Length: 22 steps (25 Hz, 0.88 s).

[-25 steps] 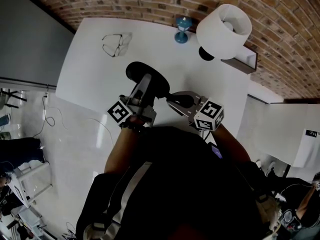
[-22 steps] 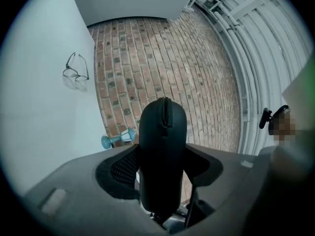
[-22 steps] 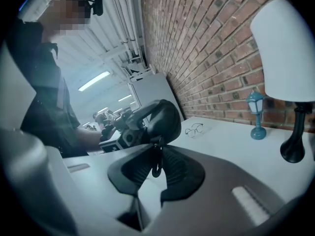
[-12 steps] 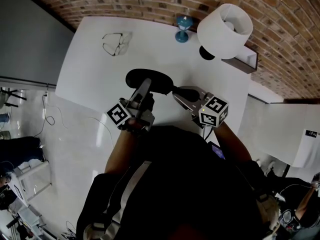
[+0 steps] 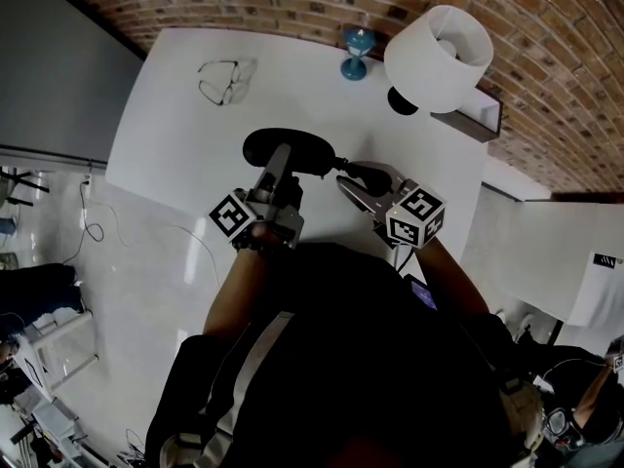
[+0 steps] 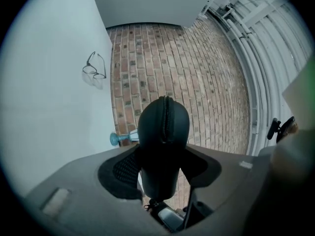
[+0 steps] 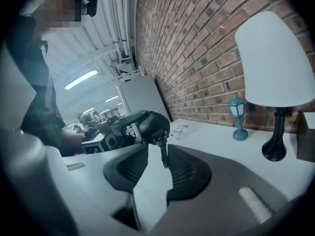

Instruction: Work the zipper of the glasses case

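Observation:
My left gripper [image 5: 282,167] holds the black glasses case [image 5: 288,150] a little above the white table [image 5: 185,135]. In the left gripper view the case [image 6: 163,127] stands end-on between the pads, zipper line facing the camera, and the left gripper [image 6: 162,165] is shut on it; its jaws have just been closing a little further. My right gripper [image 5: 347,175] sits at the case's right end. In the right gripper view the zipper pull [image 7: 163,154] hangs loose between the pads. The right gripper [image 7: 158,162] is open; its jaws have just been opening.
A pair of glasses [image 5: 222,81] lies at the table's far left. A small blue lantern [image 5: 356,57] and a white-shaded lamp [image 5: 436,57] stand at the back by the brick wall. A wooden box [image 5: 480,117] sits at the right.
The right gripper has drawn a little to the right, off the case's end. The left gripper and case have shifted only slightly.

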Each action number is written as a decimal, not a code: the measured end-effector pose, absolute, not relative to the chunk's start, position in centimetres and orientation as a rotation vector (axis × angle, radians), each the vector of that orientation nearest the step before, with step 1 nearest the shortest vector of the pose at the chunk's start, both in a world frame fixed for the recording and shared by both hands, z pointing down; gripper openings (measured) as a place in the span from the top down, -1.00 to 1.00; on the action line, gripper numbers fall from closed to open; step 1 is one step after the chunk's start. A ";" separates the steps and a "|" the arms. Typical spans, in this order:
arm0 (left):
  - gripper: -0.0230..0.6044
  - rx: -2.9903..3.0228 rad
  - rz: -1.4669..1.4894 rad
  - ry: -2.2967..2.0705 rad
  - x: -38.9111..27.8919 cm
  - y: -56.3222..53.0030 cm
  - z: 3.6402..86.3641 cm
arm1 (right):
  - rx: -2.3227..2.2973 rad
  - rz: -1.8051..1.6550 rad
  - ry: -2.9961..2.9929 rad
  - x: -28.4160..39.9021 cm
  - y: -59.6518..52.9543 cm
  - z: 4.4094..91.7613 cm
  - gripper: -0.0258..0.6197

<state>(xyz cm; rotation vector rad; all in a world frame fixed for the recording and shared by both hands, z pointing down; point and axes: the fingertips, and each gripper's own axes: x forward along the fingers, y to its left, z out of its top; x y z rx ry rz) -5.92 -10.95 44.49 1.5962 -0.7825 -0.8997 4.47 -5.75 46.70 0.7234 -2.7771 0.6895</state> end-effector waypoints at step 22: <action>0.17 1.565 -0.972 -0.750 -5.6 -12.1 43.0 | 0.748 0.435 -2.727 0.3 -5.8 47.4 0.65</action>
